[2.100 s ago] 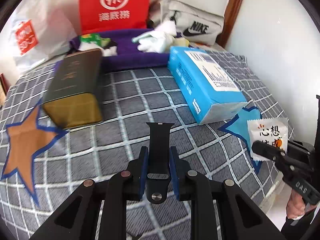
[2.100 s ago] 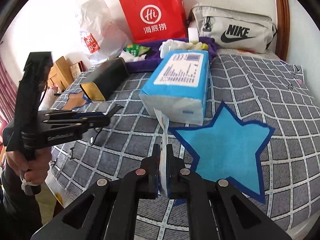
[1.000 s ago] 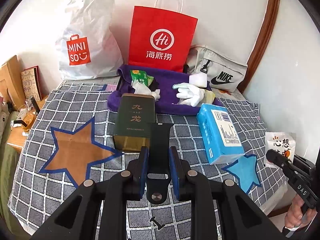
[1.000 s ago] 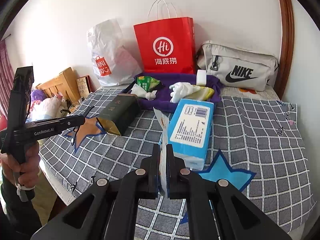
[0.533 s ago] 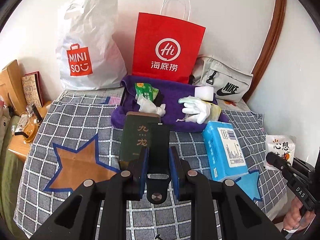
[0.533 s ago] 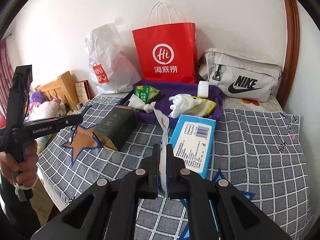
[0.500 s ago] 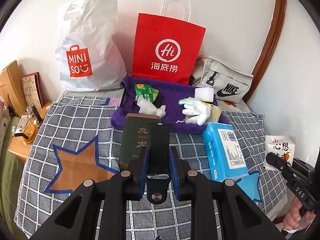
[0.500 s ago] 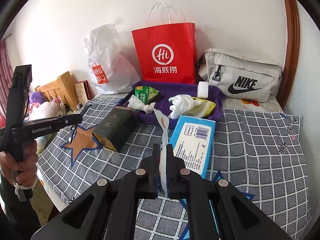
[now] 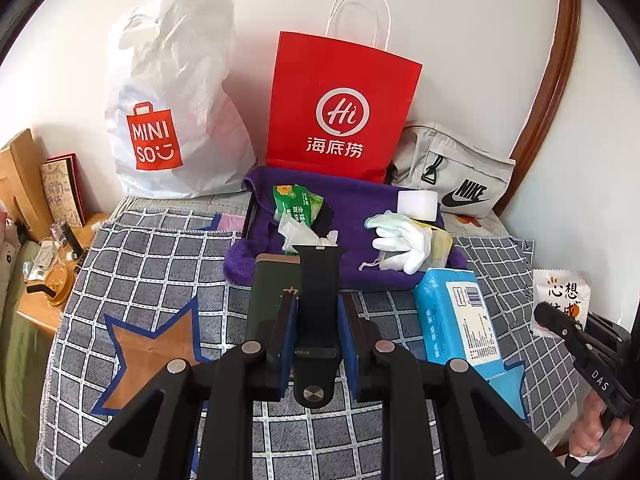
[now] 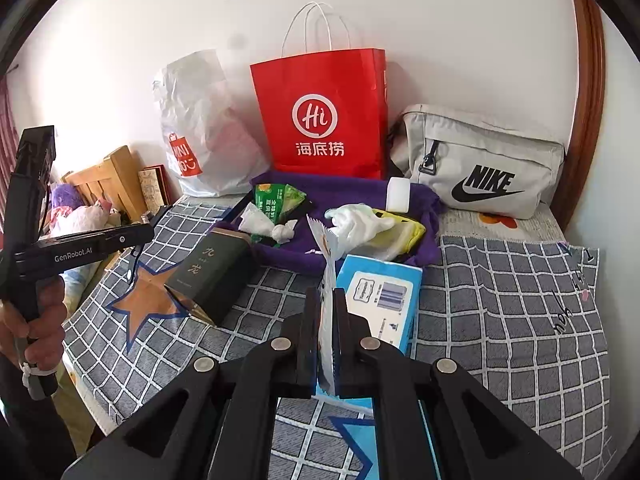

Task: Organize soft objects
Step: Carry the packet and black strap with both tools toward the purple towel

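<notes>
My left gripper (image 9: 318, 308) is shut on a black watch strap (image 9: 319, 276) that sticks up between its blue pads, held above the checked bedcover (image 9: 160, 256). Over on the right, my right gripper (image 10: 328, 304) is shut on a white snack packet (image 10: 329, 264), seen edge-on here and flat with orange print in the left wrist view (image 9: 560, 292). Behind both lies a purple cloth (image 9: 352, 208) carrying a green packet (image 9: 296, 200), white gloves (image 9: 404, 240) and crumpled tissue (image 9: 296, 234).
A dark green tin (image 9: 272, 292) and a blue tissue pack (image 9: 452, 320) lie on the bedcover, between a brown star patch (image 9: 156, 344) and a blue one (image 9: 508, 380). A red paper bag (image 9: 340, 112), a Miniso bag (image 9: 172, 112) and a grey Nike bag (image 9: 456, 176) line the wall.
Both grippers have drawn back and a little upward from the bed, so the objects look smaller and more of the wall shows. Each keeps its hold.
</notes>
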The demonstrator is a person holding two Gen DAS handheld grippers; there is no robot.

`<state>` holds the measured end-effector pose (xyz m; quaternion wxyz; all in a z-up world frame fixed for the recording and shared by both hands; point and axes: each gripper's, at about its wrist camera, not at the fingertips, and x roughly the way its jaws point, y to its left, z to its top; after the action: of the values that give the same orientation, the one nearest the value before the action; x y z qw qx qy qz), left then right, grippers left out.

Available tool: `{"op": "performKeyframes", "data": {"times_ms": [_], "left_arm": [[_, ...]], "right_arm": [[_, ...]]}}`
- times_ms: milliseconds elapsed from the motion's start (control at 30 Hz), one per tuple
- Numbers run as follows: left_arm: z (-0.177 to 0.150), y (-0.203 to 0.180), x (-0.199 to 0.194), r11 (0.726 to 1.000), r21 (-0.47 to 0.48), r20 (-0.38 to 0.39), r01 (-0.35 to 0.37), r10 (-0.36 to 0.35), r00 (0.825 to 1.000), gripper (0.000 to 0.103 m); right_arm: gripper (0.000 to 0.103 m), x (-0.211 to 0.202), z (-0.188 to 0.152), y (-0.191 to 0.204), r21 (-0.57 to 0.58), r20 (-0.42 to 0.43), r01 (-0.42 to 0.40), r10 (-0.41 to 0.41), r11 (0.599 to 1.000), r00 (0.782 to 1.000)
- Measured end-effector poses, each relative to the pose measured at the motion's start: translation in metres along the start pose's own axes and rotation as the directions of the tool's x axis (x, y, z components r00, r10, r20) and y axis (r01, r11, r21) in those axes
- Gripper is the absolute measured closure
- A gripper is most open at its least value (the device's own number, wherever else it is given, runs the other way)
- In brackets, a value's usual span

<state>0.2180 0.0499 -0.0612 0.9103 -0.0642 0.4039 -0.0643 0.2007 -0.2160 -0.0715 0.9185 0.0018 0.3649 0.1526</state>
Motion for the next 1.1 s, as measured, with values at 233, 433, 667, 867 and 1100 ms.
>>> {"op": "performKeyframes", "data": {"times_ms": [233,433,667,867,1100], "left_arm": [[0.01,0.001,0.016,1.0,-0.005,-0.013,-0.005,0.005,1.0,0.083],[0.022,0.001,0.034,1.0,-0.018,-0.031,-0.004,0.003,1.0,0.083],[0.035,0.002,0.052,1.0,-0.016,-0.04,-0.01,0.009,0.999,0.083],[0.049,0.005,0.067,1.0,-0.016,-0.046,-0.012,0.011,0.999,0.083],[0.065,0.009,0.082,1.0,-0.023,-0.047,-0.009,0.008,0.999,0.083]], "right_arm": [[0.098,0.015,0.012,-0.007,0.004,-0.006,0.003,-0.003,1.0,1.0],[0.098,0.03,0.023,-0.013,0.014,0.0,0.0,0.0,1.0,1.0],[0.098,0.047,0.04,-0.022,0.007,0.007,0.011,-0.011,1.0,1.0],[0.098,0.069,0.054,-0.03,0.01,-0.013,0.011,-0.011,1.0,1.0],[0.098,0.089,0.069,-0.031,0.005,-0.019,-0.007,0.007,1.0,1.0]]}}
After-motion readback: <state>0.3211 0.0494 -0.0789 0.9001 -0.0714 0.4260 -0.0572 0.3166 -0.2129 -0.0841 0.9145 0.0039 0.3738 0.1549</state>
